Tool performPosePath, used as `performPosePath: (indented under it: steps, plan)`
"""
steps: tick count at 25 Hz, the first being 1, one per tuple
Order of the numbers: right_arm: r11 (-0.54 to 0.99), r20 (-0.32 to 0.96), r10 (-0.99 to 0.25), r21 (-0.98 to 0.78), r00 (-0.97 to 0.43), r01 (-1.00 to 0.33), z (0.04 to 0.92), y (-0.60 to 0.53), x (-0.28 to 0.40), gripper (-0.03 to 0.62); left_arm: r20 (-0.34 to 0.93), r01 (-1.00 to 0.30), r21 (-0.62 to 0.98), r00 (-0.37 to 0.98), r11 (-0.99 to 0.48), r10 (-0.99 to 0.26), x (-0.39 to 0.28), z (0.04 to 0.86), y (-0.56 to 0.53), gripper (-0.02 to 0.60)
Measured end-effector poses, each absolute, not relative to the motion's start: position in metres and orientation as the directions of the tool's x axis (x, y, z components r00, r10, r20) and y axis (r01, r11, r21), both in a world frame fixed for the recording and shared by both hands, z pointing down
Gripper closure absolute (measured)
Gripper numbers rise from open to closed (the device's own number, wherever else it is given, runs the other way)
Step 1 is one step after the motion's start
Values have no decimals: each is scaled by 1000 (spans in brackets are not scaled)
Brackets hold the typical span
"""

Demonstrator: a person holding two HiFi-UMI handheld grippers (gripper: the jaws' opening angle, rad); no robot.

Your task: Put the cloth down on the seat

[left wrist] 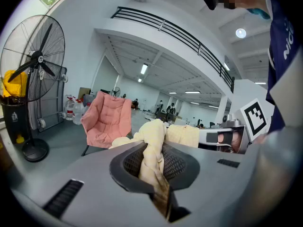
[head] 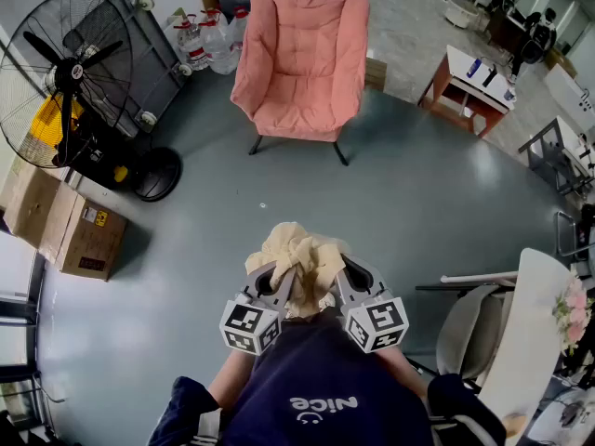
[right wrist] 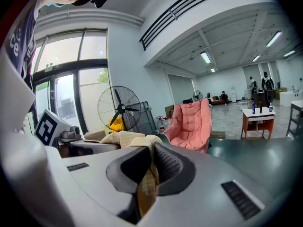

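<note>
We are holding the bunched pale yellow cloth [head: 299,249] up in front of our body with both tongs, in the air and well apart from the pink padded armchair [head: 302,63] that is standing ahead on the grey floor [head: 418,203]. The left gripper [head: 282,275] is pinching a fold of the fabric, its jaws closing almost together on it. The right gripper [head: 338,271] is gripping the other side, its jaws clamping tight on a checked fold. The cloth is not lying on the seat. A black pedestal fan [head: 60,77] is standing left of the chair
</note>
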State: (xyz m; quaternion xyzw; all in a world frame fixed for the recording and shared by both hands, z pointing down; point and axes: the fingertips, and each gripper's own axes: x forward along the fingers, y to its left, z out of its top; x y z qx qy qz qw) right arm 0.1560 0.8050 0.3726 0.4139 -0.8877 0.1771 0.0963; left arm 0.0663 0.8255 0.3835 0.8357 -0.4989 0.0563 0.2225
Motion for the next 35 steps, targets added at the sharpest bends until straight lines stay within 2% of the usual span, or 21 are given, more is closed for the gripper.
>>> performPosePath:
  steps: [11,19,25,35]
  plan:
    - [609,305,-693,-237,-653,-757,378,747,226,537,300,-863,348,472,-365,-829,132,387,781,537]
    - [633,296,-668,-255,-683,-730,382,721,241,536,302,-863,362,465,-351,-832,158,392,759,537]
    - [627,286,-676,-262,-679,-734,389,689,235,536,297,-857,362,479,-367,-826,155,400,724,537]
    - [568,288,-728,-256,-623,-782,395,592,184,536,270,-807,361,569,-467,-777,100,404,614,537]
